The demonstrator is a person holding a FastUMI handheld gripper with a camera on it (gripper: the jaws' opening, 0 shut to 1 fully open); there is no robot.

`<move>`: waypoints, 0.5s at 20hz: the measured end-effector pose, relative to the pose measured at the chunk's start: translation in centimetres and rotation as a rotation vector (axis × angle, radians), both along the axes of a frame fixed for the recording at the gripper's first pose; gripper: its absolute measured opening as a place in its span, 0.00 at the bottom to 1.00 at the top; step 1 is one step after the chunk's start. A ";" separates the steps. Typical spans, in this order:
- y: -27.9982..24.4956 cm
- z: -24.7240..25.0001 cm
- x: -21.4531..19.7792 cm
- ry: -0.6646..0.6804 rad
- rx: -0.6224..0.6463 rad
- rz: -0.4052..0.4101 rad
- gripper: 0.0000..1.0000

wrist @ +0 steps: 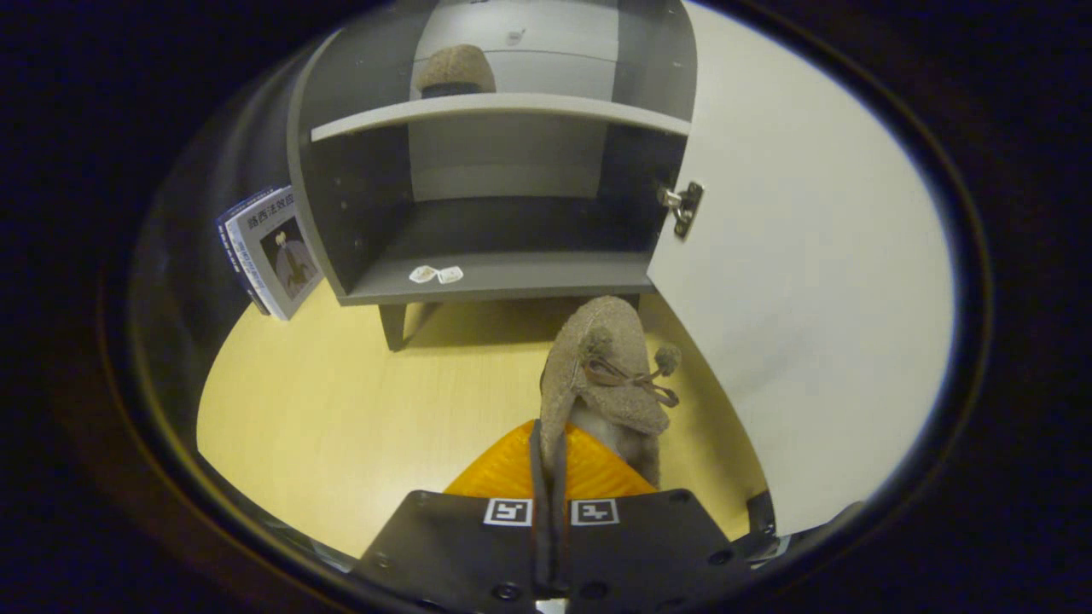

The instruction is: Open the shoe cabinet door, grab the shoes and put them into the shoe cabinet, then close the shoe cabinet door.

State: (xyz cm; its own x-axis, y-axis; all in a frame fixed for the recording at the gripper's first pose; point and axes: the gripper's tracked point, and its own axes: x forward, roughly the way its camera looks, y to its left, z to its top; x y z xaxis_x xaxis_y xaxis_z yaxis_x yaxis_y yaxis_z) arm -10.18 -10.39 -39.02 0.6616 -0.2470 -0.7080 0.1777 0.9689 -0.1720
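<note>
Shoe (607, 367): heel hidden between the fingers (589, 469) of the gripper (550, 477). Door (810, 281): far edge cut off. Shelf shoe (456, 70): sole hidden by shelf (503, 109).

Light was dim and warm, brightest on the open door (810, 281) at the right and on the yellow floor (341, 401). The cabinet (503, 170) interior lay in deep shadow at centre, with a soft shadow beneath it. Fisheye distortion bowed the shelf (503, 107) and cabinet sides. The upper-left edge faded into darkness; focus stayed fair, slightly soft.
</note>
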 end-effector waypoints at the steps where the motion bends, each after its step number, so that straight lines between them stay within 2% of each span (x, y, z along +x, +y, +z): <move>1: 0.1 1.0 0.6 -0.015 -0.012 0.009 0.03; 10: 0.4 11.6 5.0 -0.181 -0.114 0.012 0.02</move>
